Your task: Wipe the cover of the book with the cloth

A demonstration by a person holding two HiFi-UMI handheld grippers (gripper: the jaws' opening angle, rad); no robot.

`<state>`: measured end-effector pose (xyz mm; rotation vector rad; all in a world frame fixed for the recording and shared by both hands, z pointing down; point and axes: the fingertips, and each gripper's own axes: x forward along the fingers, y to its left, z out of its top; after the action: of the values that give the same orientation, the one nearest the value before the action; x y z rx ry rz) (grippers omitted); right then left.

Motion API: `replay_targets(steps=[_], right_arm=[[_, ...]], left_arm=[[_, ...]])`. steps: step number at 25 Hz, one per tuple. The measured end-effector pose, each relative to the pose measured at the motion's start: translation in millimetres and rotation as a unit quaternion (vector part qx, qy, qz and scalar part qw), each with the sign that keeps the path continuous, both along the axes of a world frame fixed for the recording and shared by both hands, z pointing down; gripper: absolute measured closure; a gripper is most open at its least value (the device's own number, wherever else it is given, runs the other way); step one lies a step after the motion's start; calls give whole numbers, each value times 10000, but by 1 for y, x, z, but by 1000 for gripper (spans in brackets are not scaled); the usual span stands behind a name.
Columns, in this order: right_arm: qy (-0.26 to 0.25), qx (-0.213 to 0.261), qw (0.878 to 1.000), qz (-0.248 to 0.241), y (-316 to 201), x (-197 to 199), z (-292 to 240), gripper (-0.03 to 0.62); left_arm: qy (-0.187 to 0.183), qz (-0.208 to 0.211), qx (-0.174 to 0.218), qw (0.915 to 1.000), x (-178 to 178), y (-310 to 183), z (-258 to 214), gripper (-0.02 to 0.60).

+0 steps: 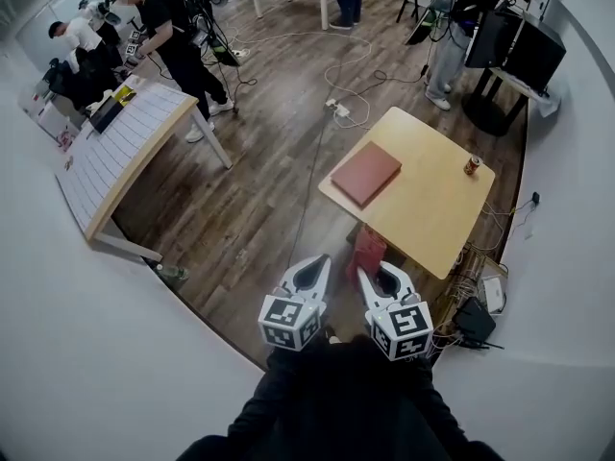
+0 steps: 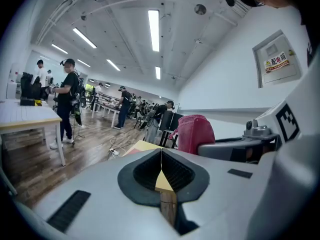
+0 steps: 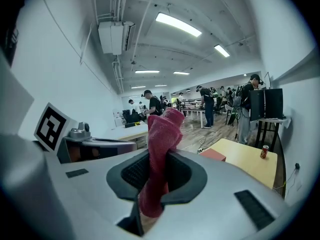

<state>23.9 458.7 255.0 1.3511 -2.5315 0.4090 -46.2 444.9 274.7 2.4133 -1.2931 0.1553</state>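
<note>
A reddish-brown book lies flat near the left corner of a small yellow table; it shows too as a thin slab in the right gripper view. My right gripper is shut on a pink-red cloth, which hangs below it in the head view and appears as a pink bundle in the left gripper view. My left gripper is shut with nothing in it. Both grippers are held close to my body, well short of the table.
A small can stands near the table's far right edge. Cables run across the wooden floor. A long white table stands to the left, with people around it. More people and a black stand are at the far right.
</note>
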Motion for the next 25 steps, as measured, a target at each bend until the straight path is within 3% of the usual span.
replay_targets(steps=[15,25], right_arm=[[8,-521,9984,198,22,-37,42,517],[82,-739,9969,251,-2,-37,61,517]], left_arm=[[54,91,-527,9986,-39,14,48,546],[73,78,-746,9972,-43,-11,67,546]])
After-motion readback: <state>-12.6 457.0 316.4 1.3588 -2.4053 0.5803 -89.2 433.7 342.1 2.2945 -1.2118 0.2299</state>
